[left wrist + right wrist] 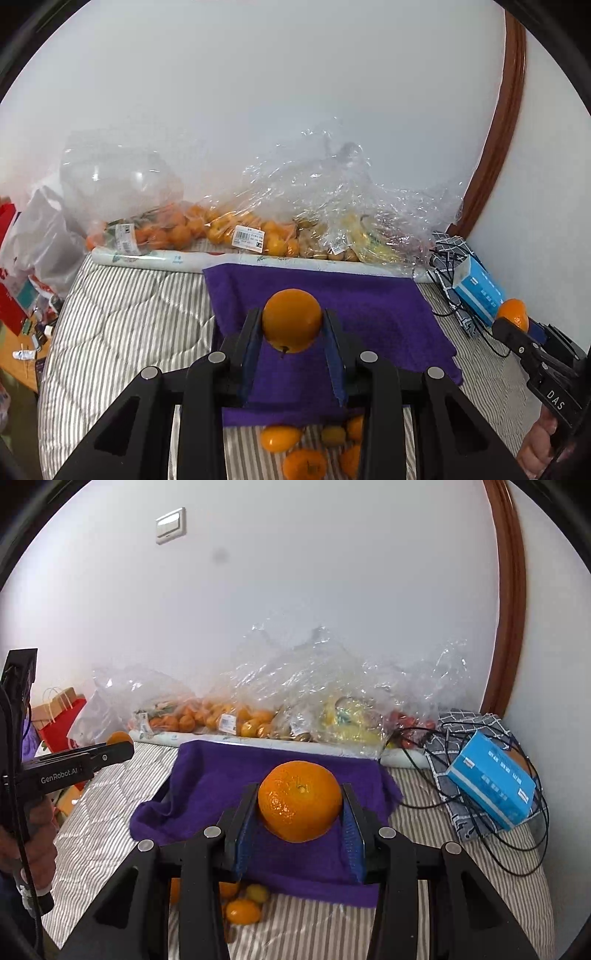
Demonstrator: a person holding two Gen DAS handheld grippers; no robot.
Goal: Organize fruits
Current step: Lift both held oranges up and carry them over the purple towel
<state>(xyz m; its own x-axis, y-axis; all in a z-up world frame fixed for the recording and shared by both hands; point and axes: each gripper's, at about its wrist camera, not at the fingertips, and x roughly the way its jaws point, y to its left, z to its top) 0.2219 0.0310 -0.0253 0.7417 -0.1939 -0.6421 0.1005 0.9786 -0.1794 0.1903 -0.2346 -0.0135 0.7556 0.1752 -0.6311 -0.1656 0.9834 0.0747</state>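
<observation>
Left tool (291, 325) clamped on a smooth orange (291, 319), right tool (300, 805) on a dimpled orange (299, 801), both above purple towel (229, 775) on striped bed (129, 317), bagged fruit (229, 232) ahead against white wall (314, 583).

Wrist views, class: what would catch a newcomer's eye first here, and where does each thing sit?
First, two oranges held up over the purple towel: a smooth orange clamped in the left gripper, and a larger, dimpled orange in the right gripper. Behind, clear bags of fruit line the white wall, and loose fruit lies on the striped bedding near the towel's front edge.
</observation>
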